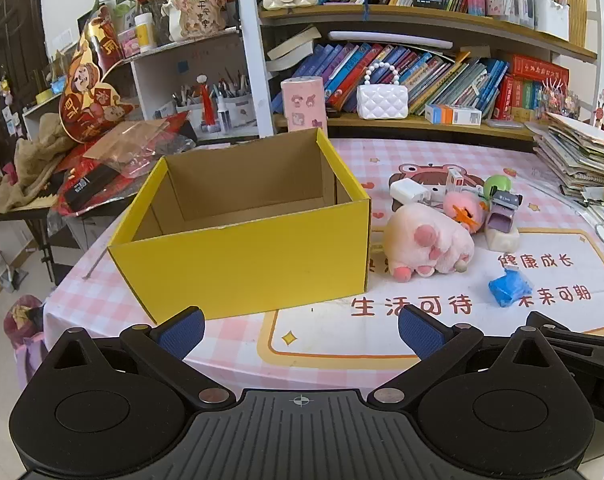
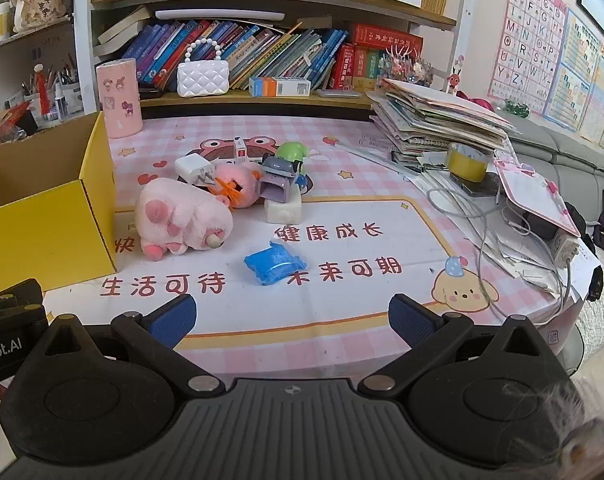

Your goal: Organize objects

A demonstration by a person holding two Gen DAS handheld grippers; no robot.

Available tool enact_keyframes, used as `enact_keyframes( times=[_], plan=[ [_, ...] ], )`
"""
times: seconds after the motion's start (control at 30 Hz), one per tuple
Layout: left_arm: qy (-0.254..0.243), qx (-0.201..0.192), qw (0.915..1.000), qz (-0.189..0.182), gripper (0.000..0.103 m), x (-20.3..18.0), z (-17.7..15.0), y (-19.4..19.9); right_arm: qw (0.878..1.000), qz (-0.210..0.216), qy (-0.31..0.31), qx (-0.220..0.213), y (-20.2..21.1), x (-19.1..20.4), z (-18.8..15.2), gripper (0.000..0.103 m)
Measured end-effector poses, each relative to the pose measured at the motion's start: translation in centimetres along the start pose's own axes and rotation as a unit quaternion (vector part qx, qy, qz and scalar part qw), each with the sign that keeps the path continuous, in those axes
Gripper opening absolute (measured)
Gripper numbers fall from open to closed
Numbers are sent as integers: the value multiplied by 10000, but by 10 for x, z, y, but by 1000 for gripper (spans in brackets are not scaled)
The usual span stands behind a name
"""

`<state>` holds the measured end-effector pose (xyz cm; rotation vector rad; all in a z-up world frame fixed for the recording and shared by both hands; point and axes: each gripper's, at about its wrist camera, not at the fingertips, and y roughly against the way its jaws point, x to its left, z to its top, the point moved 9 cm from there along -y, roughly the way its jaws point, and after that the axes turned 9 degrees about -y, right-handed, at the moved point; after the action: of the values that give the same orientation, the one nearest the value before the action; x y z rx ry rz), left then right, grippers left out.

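Observation:
An empty yellow cardboard box (image 1: 245, 256) stands open on the pink checked table; it also shows at the left of the right wrist view (image 2: 41, 236). Right of it lies a pile: a pink plush paw (image 1: 428, 242) (image 2: 181, 216), a pink round toy (image 2: 237, 184), a white charger (image 2: 193, 168), a green toy (image 2: 291, 152), a grey-purple toy on a white block (image 2: 281, 200). A blue packet (image 1: 508, 286) (image 2: 273, 264) lies nearer. My left gripper (image 1: 302, 332) is open and empty before the box. My right gripper (image 2: 291, 320) is open and empty, short of the blue packet.
A pink cylinder (image 2: 119, 98) stands behind the box. A stack of books and papers (image 2: 438, 124), a yellow tape roll (image 2: 468, 162) and cables (image 2: 482, 216) crowd the table's right side. Bookshelves (image 2: 261, 96) run along the back. Clutter (image 1: 101, 172) lies left of the box.

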<state>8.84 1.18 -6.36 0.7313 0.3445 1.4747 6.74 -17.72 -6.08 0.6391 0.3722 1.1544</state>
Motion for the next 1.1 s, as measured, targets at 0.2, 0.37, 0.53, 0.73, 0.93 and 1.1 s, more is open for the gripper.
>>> enact_keyframes(
  times=[0.2,0.37,0.53,0.73,0.93,1.1],
  plan=[
    [0,49,10000,-10,103,-1,-1,-3,10000,-2,13,40,0,1,0,103],
    [3,63,10000,-19,103,-1,-1,-4,10000,-7,18,43,0,1,1,103],
    [10,80,10000,-32,103,-2,-1,-6,10000,-6,20,48,-1,1,1,103],
    [22,118,9999,-63,103,-3,0,-11,10000,-7,21,46,-2,2,1,103],
    [39,167,9998,-89,103,-4,2,-15,10000,-10,44,89,-8,1,3,103],
    [63,209,9997,-71,103,-5,4,-20,9998,14,90,148,-15,1,6,103]
  ],
)
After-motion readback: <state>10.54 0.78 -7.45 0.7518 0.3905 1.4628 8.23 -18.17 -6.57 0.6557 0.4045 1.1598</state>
